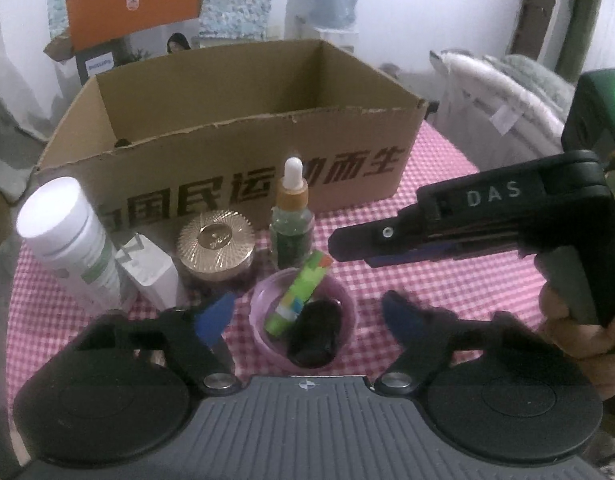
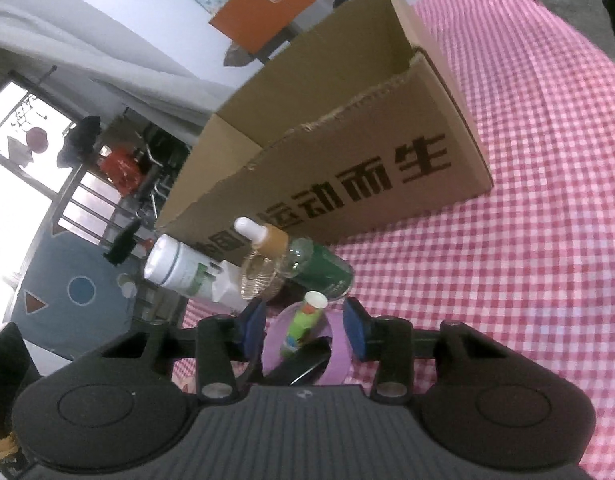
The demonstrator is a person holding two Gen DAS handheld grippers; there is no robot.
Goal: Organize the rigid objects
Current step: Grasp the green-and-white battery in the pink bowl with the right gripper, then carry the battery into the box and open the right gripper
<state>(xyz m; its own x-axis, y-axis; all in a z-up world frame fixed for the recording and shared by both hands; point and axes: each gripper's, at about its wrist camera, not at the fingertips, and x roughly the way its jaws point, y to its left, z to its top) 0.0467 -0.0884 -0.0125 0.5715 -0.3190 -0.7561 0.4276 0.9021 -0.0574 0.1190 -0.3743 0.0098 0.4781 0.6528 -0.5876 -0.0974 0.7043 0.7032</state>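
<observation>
Purple plastic bowl [image 1: 303, 322] sits on the pink-and-white checked tablecloth [image 1: 427, 280], just in front of my left gripper [image 1: 307, 316] and between its blue-padded fingers [image 1: 215, 316]. I count two things inside it: one green glue stick with a bright printed label [image 1: 303, 292], leaning on the rim, and one glossy black rounded object [image 1: 315, 336] whose kind I cannot tell.

Behind the bowl I see four items standing close together: one white cylindrical bottle with a green label [image 1: 71, 240], one white plug adapter [image 1: 147, 272], one jar with a ribbed gold lid [image 1: 216, 245], and one green glass dropper bottle with a tan collar and white bulb [image 1: 292, 216]. Behind those is one open brown cardboard box printed with dark characters [image 1: 235, 128]; the row stands between the bowl and it.

My left gripper is spread wide, its fingers to either side of the bowl and touching nothing I can see. My right gripper [image 2: 303, 330] is also spread, its blue pads [image 2: 355, 330] flanking the bowl [image 2: 339, 356] and the glue stick [image 2: 303, 328]; I cannot tell if they touch the rim. In the left wrist view, its black body [image 1: 467, 216] reaches in from the right, above the cloth.
</observation>
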